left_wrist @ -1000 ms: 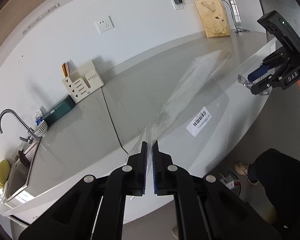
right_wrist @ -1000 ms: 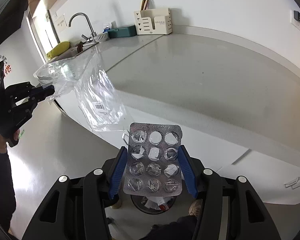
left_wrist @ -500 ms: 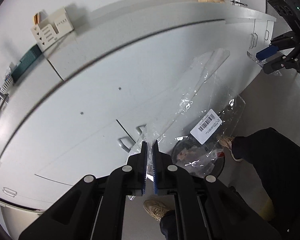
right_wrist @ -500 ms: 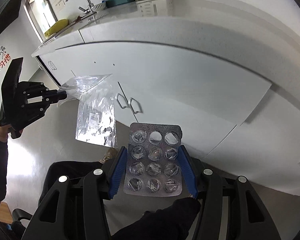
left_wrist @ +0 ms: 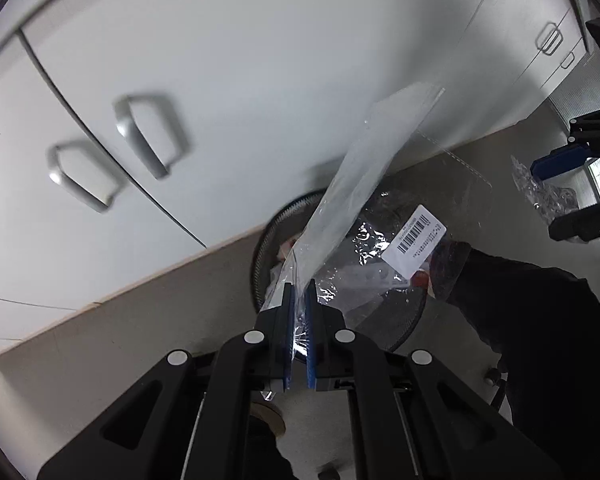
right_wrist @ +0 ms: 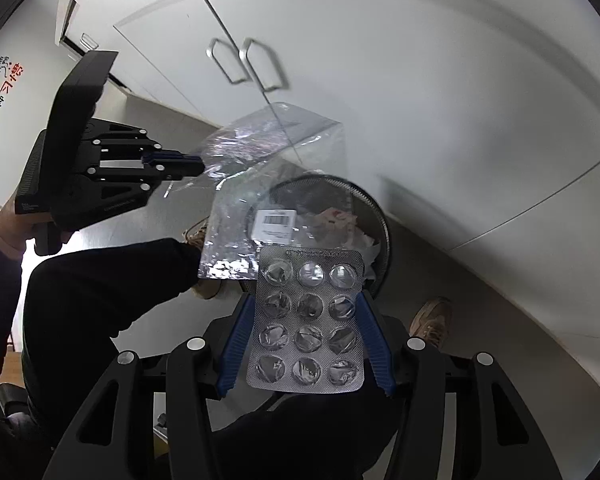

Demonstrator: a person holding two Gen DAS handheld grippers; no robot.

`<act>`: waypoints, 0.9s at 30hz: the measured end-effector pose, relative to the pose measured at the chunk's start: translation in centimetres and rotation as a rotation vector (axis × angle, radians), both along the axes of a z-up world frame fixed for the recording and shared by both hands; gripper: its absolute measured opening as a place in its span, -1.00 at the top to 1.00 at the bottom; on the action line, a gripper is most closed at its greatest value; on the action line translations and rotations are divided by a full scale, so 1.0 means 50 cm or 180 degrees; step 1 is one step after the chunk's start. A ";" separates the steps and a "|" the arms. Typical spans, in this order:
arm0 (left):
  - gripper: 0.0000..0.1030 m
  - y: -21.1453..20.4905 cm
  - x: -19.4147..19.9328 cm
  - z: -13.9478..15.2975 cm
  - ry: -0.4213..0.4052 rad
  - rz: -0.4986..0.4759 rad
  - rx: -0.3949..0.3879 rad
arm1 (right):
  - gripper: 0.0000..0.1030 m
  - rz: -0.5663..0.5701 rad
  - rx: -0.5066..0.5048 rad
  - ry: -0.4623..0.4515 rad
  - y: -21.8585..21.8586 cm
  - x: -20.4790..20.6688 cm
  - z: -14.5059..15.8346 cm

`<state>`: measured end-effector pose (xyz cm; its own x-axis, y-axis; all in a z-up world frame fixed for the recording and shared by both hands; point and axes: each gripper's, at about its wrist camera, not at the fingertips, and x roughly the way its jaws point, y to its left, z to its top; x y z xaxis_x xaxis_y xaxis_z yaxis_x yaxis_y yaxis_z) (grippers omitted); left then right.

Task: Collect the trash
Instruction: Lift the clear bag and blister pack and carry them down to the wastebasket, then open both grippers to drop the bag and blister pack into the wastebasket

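**Two pieces of trash hanging over the bin**

Low in the right wrist frame, the right gripper (right_wrist: 306, 344) is clamping a silver, emptied blister pack (right_wrist: 307, 320) by its edges. Further up and left, the left gripper (right_wrist: 198, 164) is pinching a clear plastic bag with a barcode label (right_wrist: 260, 184). Both are hanging above the round black mesh bin (right_wrist: 374, 216) beside white cabinet doors (right_wrist: 300, 20). The limp bag is likely drifting on release, and may land on the floor.

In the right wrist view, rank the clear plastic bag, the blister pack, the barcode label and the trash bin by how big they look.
1. Clear plastic bag
2. Blister pack, though it sits nearest the camera, so its size is exaggerated
3. Barcode label
Trash bin: mostly hidden behind the bag and pack, so I won't rank it.
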<state>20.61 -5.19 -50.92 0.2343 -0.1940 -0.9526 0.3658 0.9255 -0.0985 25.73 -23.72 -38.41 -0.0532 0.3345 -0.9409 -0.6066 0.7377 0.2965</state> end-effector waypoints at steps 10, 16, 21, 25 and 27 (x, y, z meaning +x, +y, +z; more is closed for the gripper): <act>-0.15 -0.018 0.030 -0.222 0.0836 0.0253 -0.0354 | -0.28 0.0396 -0.0357 0.0412 0.100 0.049 -0.217; -0.92 0.023 0.038 -0.214 0.0708 0.0458 -0.0273 | -0.89 0.0559 -0.0534 0.0323 0.100 0.035 -0.246; -0.92 0.029 0.034 -0.201 0.0716 0.0424 -0.0405 | -0.93 0.0624 -0.0746 0.0254 0.089 0.013 -0.247; -0.92 0.026 0.027 -0.198 0.0707 0.0432 -0.0348 | -0.93 0.0640 -0.0769 0.0131 0.090 0.000 -0.237; -0.92 0.024 0.020 -0.180 0.0706 0.0423 -0.0388 | -0.93 0.0646 -0.0760 0.0140 0.088 -0.011 -0.233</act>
